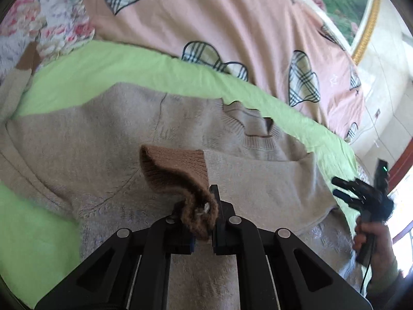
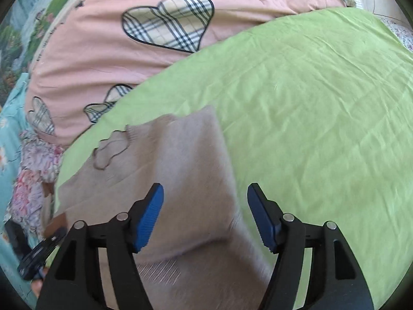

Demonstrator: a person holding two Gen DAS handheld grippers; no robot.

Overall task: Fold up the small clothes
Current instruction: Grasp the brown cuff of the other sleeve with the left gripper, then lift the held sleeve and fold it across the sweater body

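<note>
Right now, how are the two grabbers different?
The left gripper has its fingers squeezed shut on the sweater's brown cuff. The right gripper has its fingers wide apart, holding nothing, over the beige sweater. The left one's blue pads are mostly hidden by the cuff; the right one's show clearly. Both have black frames.

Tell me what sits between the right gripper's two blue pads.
In the right wrist view, the right gripper stands open; the beige sweater lies below the gap, with green sheet at its right edge. Nothing is pinched.
</note>
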